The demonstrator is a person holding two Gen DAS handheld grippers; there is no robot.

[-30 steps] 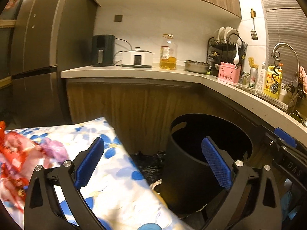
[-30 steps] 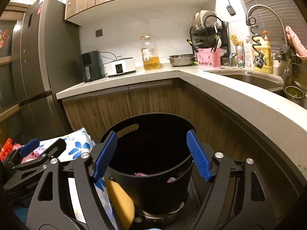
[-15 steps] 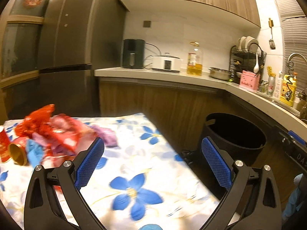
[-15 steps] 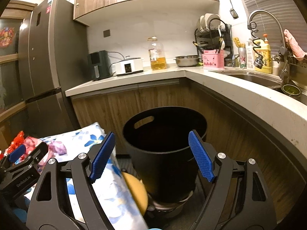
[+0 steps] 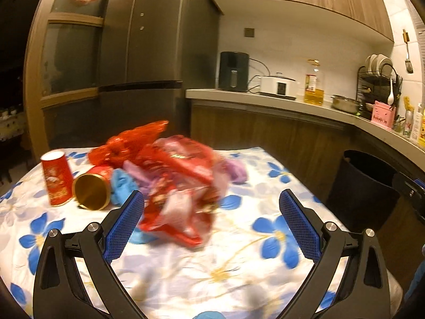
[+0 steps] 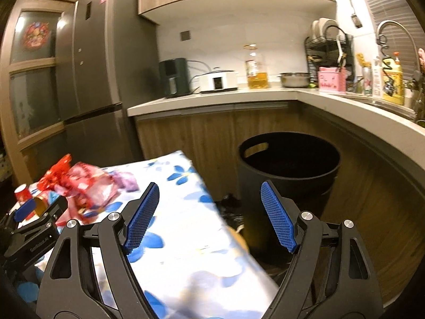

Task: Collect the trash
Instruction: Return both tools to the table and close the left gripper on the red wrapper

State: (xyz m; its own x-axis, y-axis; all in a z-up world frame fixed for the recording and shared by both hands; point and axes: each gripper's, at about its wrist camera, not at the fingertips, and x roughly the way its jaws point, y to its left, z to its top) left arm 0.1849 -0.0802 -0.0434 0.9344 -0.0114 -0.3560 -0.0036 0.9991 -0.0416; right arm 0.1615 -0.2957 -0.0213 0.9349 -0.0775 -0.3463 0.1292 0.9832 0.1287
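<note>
A heap of red and pink wrappers (image 5: 175, 175) lies on the flowered tablecloth (image 5: 239, 260), with a purple scrap (image 5: 237, 171), a blue scrap (image 5: 120, 183), an upright red can (image 5: 57, 178) and a tipped can (image 5: 93, 190). My left gripper (image 5: 209, 218) is open and empty, just short of the heap. The black bin (image 6: 289, 170) stands on the floor right of the table. My right gripper (image 6: 209, 212) is open and empty, over the table's edge, facing the bin. The heap (image 6: 82, 183) and the left gripper (image 6: 34, 212) show at the right wrist view's left.
A wooden-fronted counter (image 6: 239, 95) runs behind and to the right, carrying appliances, an oil bottle (image 6: 256, 66), a dish rack and a sink. A tall fridge (image 5: 148, 61) stands behind the table. A black bag (image 6: 231, 207) lies on the floor between table and bin.
My left gripper has swung left from the bin to the trash heap on the table. My right gripper has pulled back and left from over the bin. Both stay open.
</note>
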